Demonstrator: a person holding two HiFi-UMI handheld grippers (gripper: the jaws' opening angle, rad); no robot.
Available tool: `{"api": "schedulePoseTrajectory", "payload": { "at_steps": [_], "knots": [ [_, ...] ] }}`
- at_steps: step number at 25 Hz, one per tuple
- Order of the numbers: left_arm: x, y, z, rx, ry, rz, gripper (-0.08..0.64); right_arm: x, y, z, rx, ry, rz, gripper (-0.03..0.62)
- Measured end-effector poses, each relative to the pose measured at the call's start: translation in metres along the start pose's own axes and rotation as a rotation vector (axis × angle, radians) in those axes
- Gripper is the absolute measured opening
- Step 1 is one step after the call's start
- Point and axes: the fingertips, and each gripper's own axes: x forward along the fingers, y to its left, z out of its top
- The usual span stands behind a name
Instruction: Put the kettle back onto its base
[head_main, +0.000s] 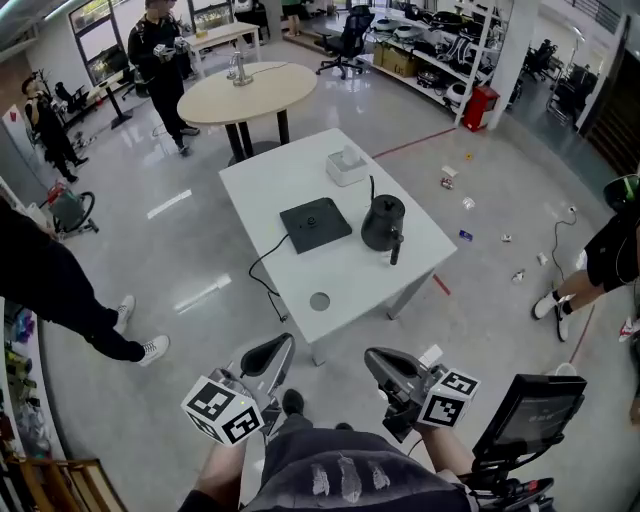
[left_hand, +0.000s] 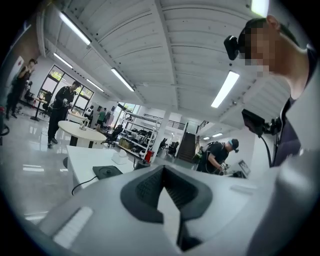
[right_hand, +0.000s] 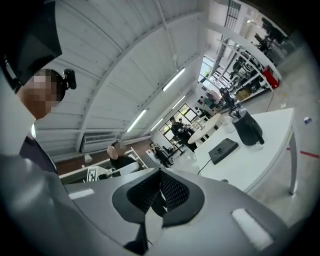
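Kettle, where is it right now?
In the head view, the black kettle stands on the right side of the white table, just right of its flat black base, not on it.

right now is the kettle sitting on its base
No, the kettle stands on the white table beside the black base, apart from it, and the base has nothing on it.

Grey-shelled left gripper (head_main: 272, 352) and right gripper (head_main: 382, 362), black pads (left_hand: 150, 187), black-and-white marker cubes (head_main: 222, 408)
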Motion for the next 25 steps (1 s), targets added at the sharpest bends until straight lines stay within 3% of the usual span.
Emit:
{"api": "schedulePoseTrajectory", "payload": {
  "at_steps": [5,11,15,19,25],
  "knots": [
    [-0.007,0.055,0.012,-0.041,-0.030,-0.017,0.002,0.059,0.011,0.000,-0.062,0.062,-0.015,0.000],
    [-0.019,0.098,0.032,-0.034,-0.054,-0.067,0.002,0.107,0.000,0.002,-0.155,0.148,-0.186,0.002],
    [-0.022,0.127,0.036,-0.039,-0.066,-0.092,0.002,0.137,0.017,-0.008,-0.265,0.216,-0.158,0.026],
    [-0.015,0.142,0.040,-0.049,-0.083,-0.121,0.002,0.151,0.010,-0.009,-0.327,0.247,-0.224,0.034],
    [-0.007,0.147,0.039,-0.062,-0.059,-0.143,0.002,0.151,-0.008,-0.003,-0.331,0.228,-0.306,0.002]
  ]
}}
